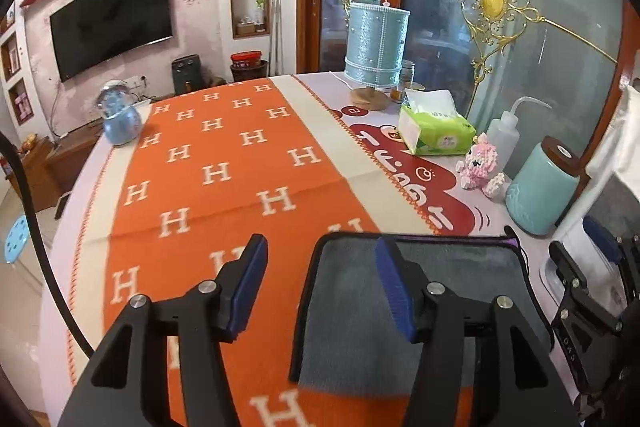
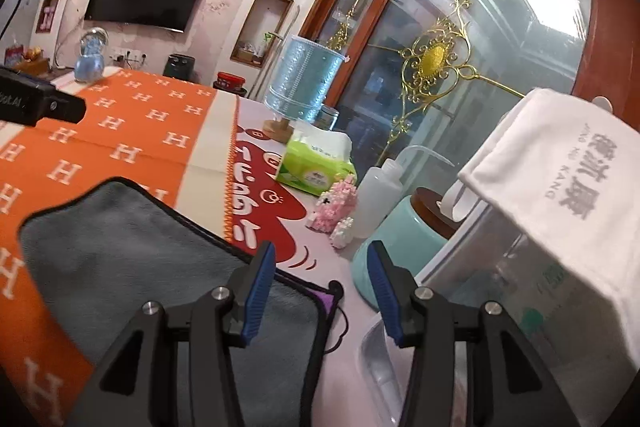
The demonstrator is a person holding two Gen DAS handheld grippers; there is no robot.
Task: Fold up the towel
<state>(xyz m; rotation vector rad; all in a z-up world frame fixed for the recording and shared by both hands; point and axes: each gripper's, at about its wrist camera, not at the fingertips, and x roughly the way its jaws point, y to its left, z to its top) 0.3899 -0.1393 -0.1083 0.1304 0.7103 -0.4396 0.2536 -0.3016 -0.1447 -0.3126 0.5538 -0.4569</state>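
Grey plush towel with black stitched edging (image 1: 460, 279) (image 2: 120, 259) lies flat, folded into a rectangle, partly on my orange H-patterned cloth (image 1: 224, 155), purple tag at its far right corner.

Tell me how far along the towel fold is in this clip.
Done: the grey plush towel with black trim lies flat as a compact rectangle on the orange H-patterned cloth; whether it is already folded I cannot tell. In hand: nothing; the left claw and right claw are both open above it. Left: possibly another fold, otherwise only withdrawal.
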